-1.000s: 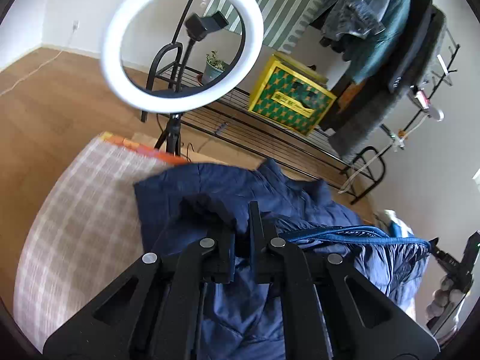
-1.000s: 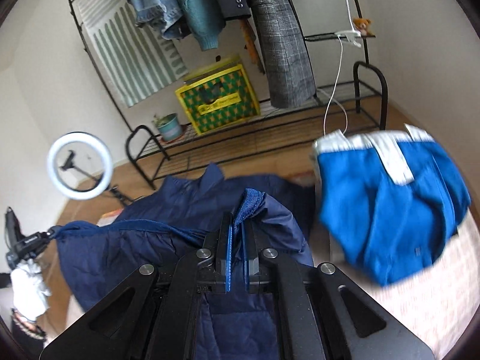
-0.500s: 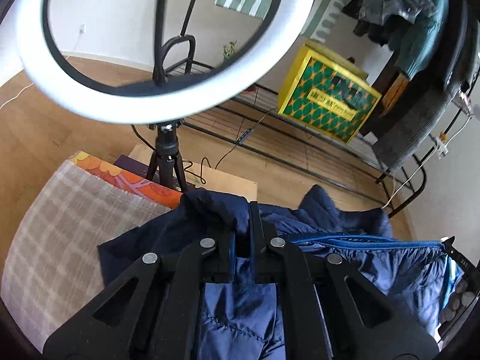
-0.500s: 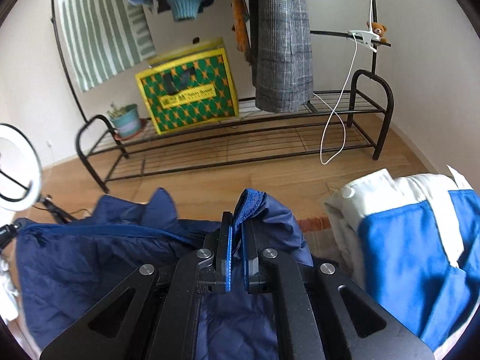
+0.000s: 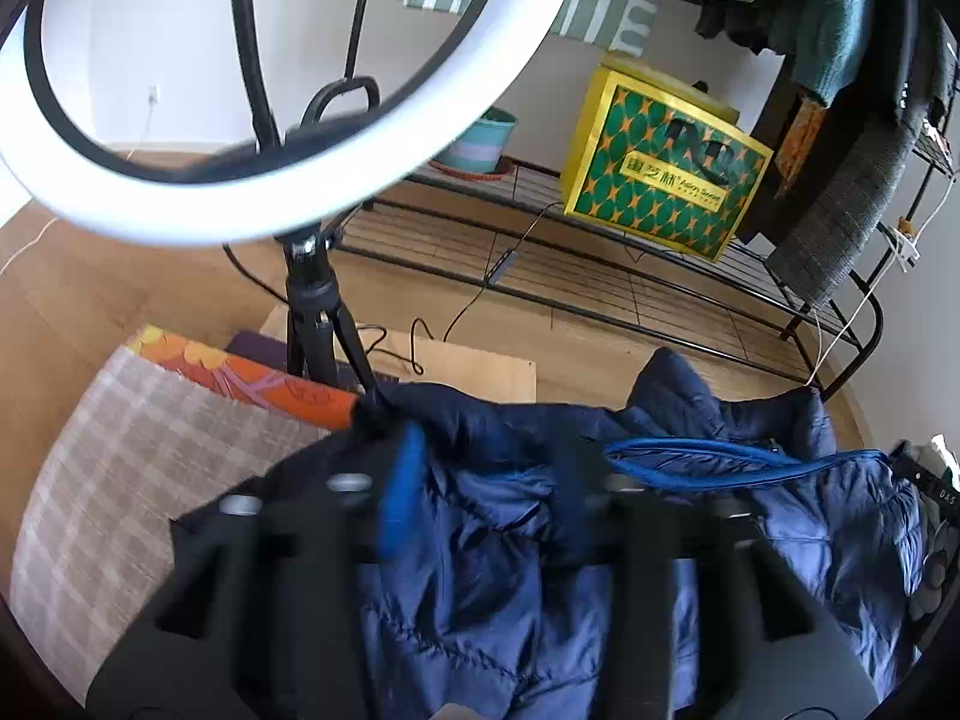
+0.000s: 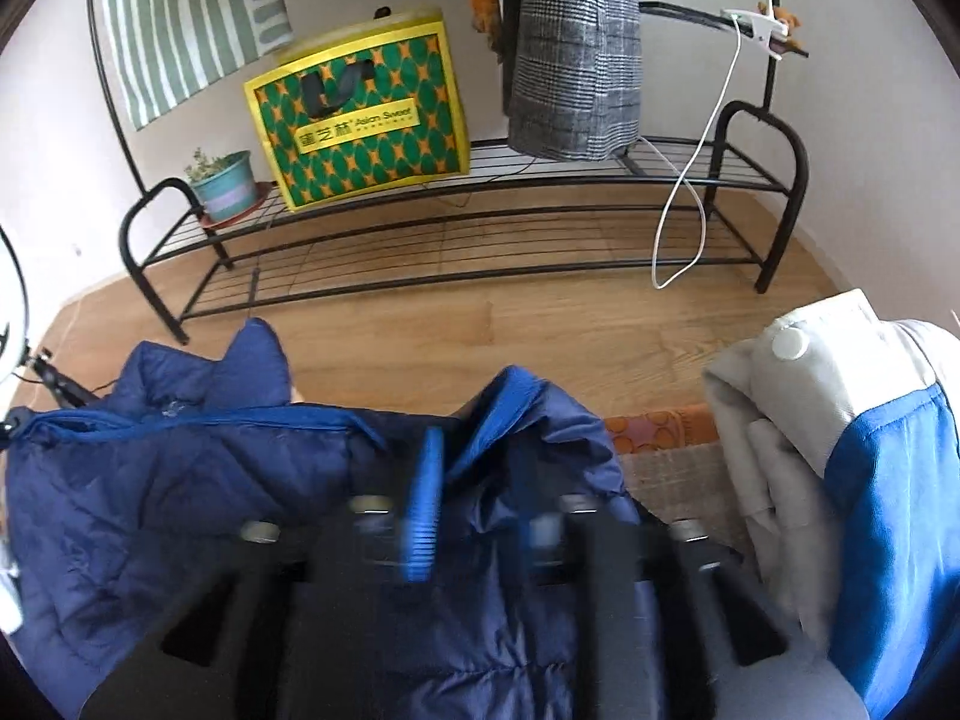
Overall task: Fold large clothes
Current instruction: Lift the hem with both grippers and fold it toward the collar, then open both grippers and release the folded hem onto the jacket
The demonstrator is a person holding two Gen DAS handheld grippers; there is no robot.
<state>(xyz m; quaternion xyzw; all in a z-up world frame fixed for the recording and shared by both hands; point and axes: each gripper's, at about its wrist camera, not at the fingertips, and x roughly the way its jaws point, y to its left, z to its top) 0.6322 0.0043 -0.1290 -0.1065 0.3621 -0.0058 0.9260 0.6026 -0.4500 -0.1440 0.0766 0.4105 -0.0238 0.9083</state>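
Both tools' jaws newly parted

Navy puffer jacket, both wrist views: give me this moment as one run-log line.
item: navy puffer jacket on checked cloth | left gripper: jaws just opening, fabric between | right gripper: same | phase: release

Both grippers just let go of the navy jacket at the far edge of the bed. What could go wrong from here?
1. The navy jacket lies bunched, collar standing up near the bed's far edge; the fold may spring open or slide toward the floor.
2. The left gripper, jaws just opening, sits close under the ring light; lifting could knock it.
3. The right gripper, also opening, is near the blue-and-white garment and could snag it.
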